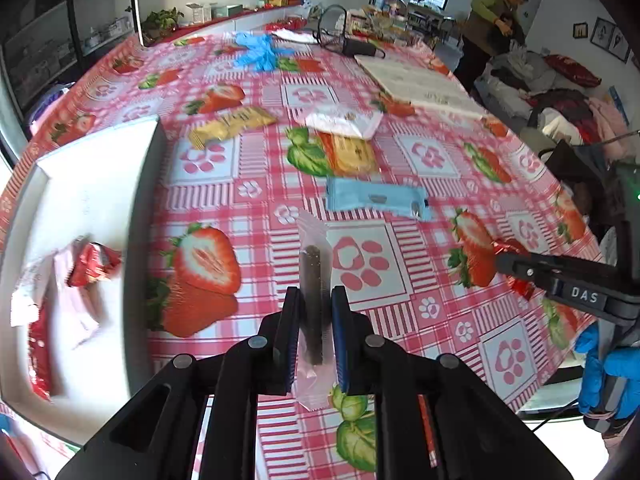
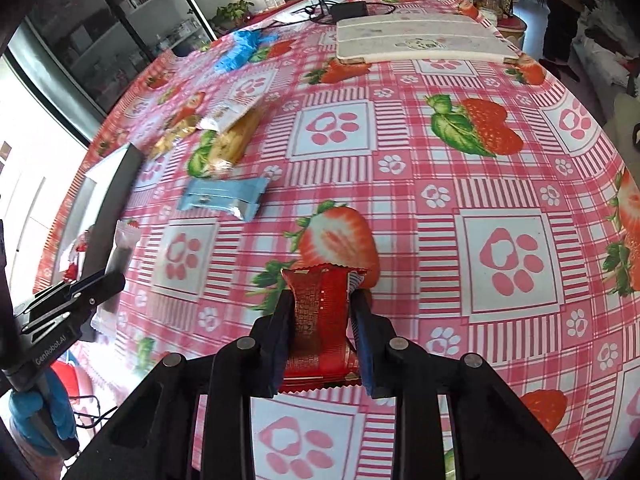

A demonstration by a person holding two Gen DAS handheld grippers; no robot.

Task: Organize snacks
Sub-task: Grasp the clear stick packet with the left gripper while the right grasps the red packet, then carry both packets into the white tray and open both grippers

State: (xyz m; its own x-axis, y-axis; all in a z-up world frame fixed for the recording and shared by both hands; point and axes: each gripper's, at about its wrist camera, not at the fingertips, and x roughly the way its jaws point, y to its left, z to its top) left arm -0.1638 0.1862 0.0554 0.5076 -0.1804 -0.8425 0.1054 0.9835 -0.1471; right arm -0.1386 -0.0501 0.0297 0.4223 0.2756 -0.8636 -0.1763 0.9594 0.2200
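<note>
Two claws each pinch a snack above the desk (image 2: pixel 460 184). The left claw (image 1: pixel 315 312) clamps a clear packet with a dark bar (image 1: pixel 314 280); the right claw (image 2: pixel 320 312) clamps a red packet (image 2: pixel 318 320). A white box (image 1: pixel 100 184) at the left holds red packets (image 1: pixel 94 264); a blue packet (image 1: pixel 376 198) lies on the cloth.

Two close wrist views down onto the tablecloth (image 1: pixel 400 92) (shared)
</note>
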